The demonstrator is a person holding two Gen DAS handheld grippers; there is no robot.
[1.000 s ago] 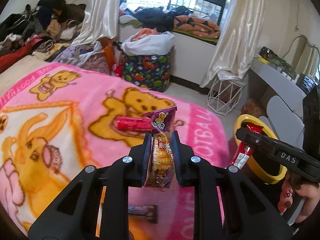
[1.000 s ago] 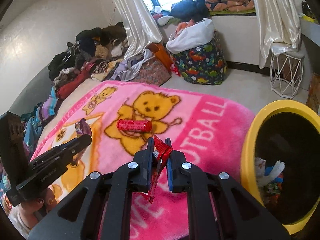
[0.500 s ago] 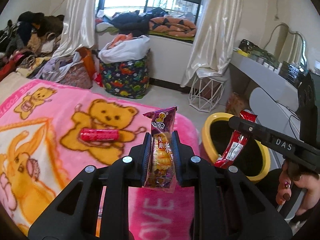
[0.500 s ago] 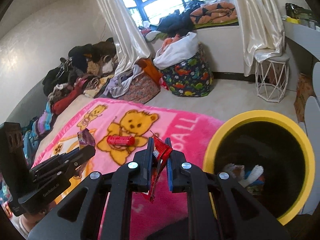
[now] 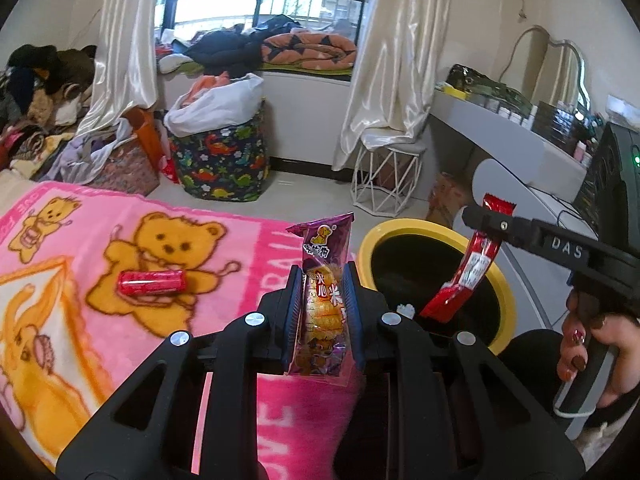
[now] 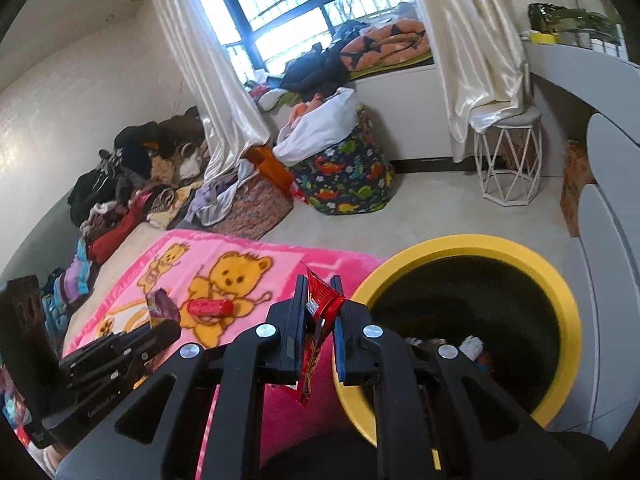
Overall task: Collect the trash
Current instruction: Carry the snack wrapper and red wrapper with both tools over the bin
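On the pink bear blanket (image 5: 72,240), at about 9 o'clock in the left wrist view, a red cylindrical wrapper (image 5: 151,282) is lying flat across the printed bear, untouched. Left gripper (image 5: 322,280) is sitting dead centre, jaws clamped on a purple snack packet (image 5: 325,300); packet is standing upright between the pads, top end sticking out above them. At 3 o'clock from it, the yellow-rimmed bin (image 5: 505,292) is standing on the floor just beside the blanket edge, dark inside, some trash visible at the bottom. Right gripper (image 5: 486,220) is coming in from 3 o'clock with a person's hand (image 5: 592,344) on its handle; it is pinching a red wrapper (image 5: 466,276) near the top, and the rest is hanging down over the bin opening.

Right wrist view: left gripper (image 6: 160,330) is showing at 8 o'clock over the blanket (image 6: 256,248), the cylindrical wrapper (image 6: 211,307) just beyond it. Centre, right gripper (image 6: 320,300) is closed on the red wrapper (image 6: 320,312), crumpled between the pads. Bin (image 6: 568,320) is filling 3 to 4 o'clock, rim touching the blanket edge.
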